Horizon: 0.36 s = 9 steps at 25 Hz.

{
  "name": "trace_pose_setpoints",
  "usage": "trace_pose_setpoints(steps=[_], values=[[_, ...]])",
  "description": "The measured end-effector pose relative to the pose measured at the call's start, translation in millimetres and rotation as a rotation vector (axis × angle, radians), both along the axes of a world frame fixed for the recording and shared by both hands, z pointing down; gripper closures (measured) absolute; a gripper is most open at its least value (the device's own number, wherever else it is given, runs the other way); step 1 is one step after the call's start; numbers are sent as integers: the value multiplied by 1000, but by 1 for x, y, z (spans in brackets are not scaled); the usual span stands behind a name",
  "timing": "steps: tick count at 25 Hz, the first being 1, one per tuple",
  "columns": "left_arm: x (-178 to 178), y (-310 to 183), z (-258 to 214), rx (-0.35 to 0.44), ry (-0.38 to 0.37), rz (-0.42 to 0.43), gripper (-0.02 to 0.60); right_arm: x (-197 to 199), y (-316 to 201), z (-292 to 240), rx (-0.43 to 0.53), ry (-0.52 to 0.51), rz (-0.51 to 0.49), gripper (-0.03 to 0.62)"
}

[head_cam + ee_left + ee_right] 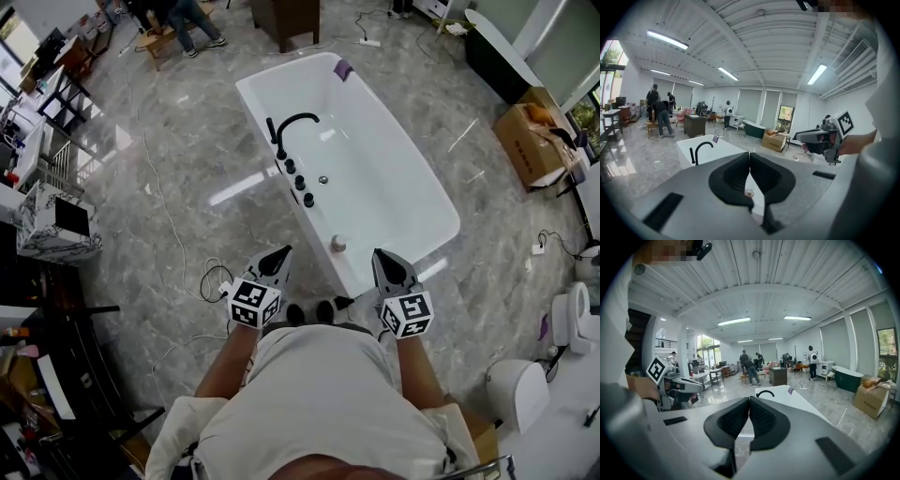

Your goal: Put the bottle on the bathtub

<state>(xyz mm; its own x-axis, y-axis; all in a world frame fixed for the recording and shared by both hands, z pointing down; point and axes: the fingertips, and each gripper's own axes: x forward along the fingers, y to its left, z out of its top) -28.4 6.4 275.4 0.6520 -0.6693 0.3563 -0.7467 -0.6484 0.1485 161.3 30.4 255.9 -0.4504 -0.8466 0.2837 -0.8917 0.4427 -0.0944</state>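
Note:
A white bathtub stands on the marble floor ahead of me, with a black faucet on its left rim. A small bottle stands upright on the tub's near rim; the same bottle peeks through the gap below the left jaws. My left gripper is held before the tub's near left corner, jaws shut with nothing between them. My right gripper hovers at the near right corner, also shut and empty. The bottle sits between the two grippers and neither touches it. The shut jaw tips also show in each gripper's own view: left gripper, right gripper.
Cables trail on the floor left of the tub. A cardboard box lies at the far right, a toilet at the near right. A purple item rests on the tub's far rim. People stand at the room's far end.

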Motion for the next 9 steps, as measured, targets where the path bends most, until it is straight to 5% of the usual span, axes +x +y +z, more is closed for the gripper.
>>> trace_pose_setpoints(steps=[9], values=[[0,-4,-1,-3,10,-21,572,2,-3,-5,10,9,-7,563]])
